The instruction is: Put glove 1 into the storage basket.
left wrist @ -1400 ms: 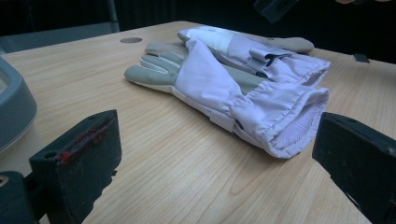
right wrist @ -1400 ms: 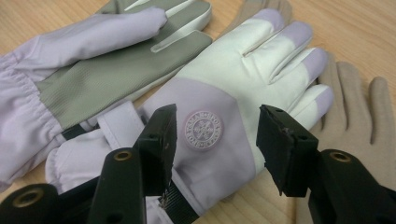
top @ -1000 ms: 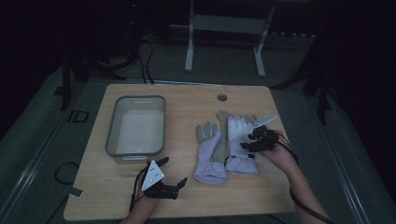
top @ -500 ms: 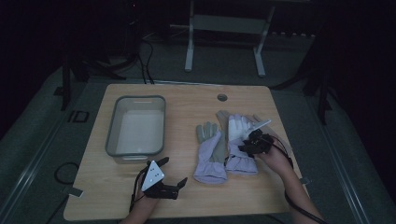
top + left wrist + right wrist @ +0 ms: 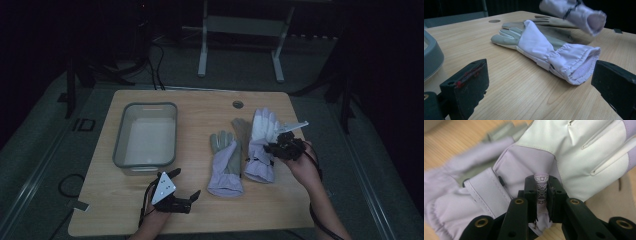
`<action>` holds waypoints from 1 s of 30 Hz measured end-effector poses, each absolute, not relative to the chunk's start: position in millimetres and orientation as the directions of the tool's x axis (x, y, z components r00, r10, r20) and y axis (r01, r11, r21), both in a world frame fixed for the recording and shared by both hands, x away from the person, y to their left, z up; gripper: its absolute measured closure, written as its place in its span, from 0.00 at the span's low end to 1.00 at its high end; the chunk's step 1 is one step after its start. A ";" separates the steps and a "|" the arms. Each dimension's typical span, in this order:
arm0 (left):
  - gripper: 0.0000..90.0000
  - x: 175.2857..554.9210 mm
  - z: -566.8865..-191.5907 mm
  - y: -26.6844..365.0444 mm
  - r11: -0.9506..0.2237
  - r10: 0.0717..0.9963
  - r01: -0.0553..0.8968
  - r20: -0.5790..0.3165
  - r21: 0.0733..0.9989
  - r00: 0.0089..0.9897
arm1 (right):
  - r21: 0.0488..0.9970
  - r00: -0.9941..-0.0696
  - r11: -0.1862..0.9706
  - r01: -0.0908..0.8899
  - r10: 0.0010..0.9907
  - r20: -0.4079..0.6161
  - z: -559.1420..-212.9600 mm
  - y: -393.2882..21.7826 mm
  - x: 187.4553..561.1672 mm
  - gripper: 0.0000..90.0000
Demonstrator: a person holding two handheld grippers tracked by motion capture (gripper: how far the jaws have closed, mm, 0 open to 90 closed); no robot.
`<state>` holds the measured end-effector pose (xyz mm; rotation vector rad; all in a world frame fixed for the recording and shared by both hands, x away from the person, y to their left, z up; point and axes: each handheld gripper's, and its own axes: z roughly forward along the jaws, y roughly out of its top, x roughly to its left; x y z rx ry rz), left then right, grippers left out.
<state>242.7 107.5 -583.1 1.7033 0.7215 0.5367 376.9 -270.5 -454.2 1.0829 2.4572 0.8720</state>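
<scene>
The left gripper (image 5: pixel 539 87) holds its two black jaws wide apart, low over the light wooden table (image 5: pixel 519 97), with nothing between them. Ahead lies a lilac-and-grey fabric glove (image 5: pixel 544 50), cuff toward the camera. A second lilac glove (image 5: pixel 574 12) hangs raised above the table behind it. A grey plastic tub's rim (image 5: pixel 431 57) shows at the left.

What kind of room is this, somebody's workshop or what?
Probably a lab or recording studio rather than a home: a bare light wooden table stands on grey carpet in a darkened room, a white metal stand behind it, and black cables trail across the floor.
</scene>
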 end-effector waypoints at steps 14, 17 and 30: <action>0.02 242.5 -583.1 107.5 -0.159 0.707 0.183 -0.018 0.970 0.707 | 0.710 -0.692 0.502 0.494 0.721 -0.028 -416.6 -208.9 349.5 0.89; 0.02 242.4 -583.1 107.5 -0.159 0.707 0.183 -0.017 0.970 0.707 | 0.682 -0.714 0.524 0.510 0.700 -0.004 -424.7 -193.6 346.8 0.88; 0.02 242.5 -583.1 107.5 -0.159 0.706 0.183 -0.018 0.970 0.708 | 0.566 -0.713 0.599 0.567 0.701 -0.028 -475.7 -165.7 355.0 0.88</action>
